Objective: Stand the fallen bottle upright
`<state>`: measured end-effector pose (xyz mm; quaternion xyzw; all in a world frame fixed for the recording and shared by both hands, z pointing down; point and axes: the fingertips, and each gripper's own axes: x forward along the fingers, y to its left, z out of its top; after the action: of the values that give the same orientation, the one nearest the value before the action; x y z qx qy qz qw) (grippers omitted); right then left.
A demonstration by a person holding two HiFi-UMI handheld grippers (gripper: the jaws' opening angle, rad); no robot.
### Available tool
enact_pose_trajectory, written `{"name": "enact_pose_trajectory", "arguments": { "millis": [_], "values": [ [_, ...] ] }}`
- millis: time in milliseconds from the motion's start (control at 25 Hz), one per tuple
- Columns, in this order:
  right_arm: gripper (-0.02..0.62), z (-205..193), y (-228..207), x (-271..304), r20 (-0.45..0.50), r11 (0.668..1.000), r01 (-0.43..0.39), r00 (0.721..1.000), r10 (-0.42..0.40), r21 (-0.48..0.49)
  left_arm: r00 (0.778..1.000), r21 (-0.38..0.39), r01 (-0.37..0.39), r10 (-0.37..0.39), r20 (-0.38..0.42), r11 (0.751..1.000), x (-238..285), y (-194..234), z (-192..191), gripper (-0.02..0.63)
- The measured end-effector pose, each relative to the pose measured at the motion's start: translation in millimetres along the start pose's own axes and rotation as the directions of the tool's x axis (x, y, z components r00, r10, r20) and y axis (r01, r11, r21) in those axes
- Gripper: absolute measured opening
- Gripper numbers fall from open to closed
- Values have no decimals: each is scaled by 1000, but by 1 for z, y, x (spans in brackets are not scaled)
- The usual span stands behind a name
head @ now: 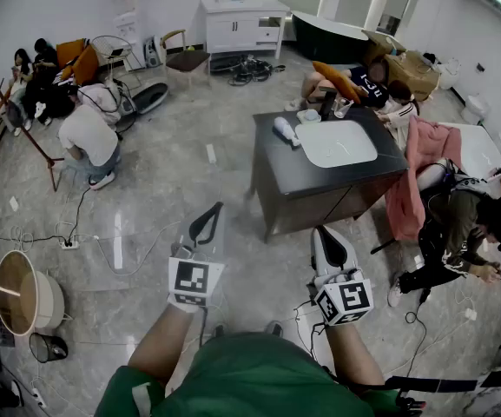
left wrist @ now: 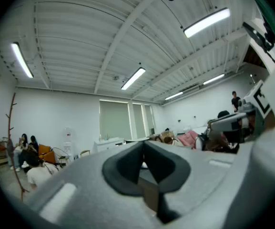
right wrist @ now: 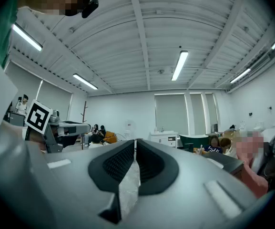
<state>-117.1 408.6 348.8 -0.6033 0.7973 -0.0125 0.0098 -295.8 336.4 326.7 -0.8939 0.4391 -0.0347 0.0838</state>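
**Item: fallen-bottle task, approach stage.**

**Step in hand.** Judged as the approach, with nothing grasped yet. The person stood on the floor short of the table, both tools held level in front of the body.

**Left gripper**. Its jaws were closed on each other and empty. It pointed toward 12 o'clock in the head view.

**Right gripper**. Its jaws were all but closed, with only a thin slit between the pads and nothing in it. It was held beside the left one, toward 3 o'clock of it.

**Bottle**. White, and lying on its side on the dark tabletop. It was near the table's corner at 10 o'clock, just beside a small bowl. A white tray lay at 4 o'clock of it.

**Relation to the jaws.** The bottle lay well apart from both grippers, at about 1 o'clock of the left one and 11 o'clock of the right. It touched neither. Neither gripper view showed it clearly between the jaws.

**Next move, as judged.**
- The person would need to step up to the table.
- One gripper's jaws would need to open wide enough for the bottle's body.
- That gripper would come in across the bottle, close on it, and swing it upright on a bare stretch of tabletop.
- The bowl close by left little room on that side.
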Motion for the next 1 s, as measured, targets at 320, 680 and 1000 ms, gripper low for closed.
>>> {"name": "enact_pose_trajectory", "arguments": {
  "millis": [320,680,1000],
  "values": [
    [15,1,-22,5,-2,1000,-8,1000,8,0,1000,0,0,0,-5,1000,21,-10,2,0],
    [17,-1,-83,-5,1,999,-7,1000,7,46,999,-2,-33,32,-28,999,51,-52,4,26],
    [85,4,-145,-27,20,998,-29,999,28,53,997,10,-47,48,-65,999,75,-107,14,127]
  ]
}}
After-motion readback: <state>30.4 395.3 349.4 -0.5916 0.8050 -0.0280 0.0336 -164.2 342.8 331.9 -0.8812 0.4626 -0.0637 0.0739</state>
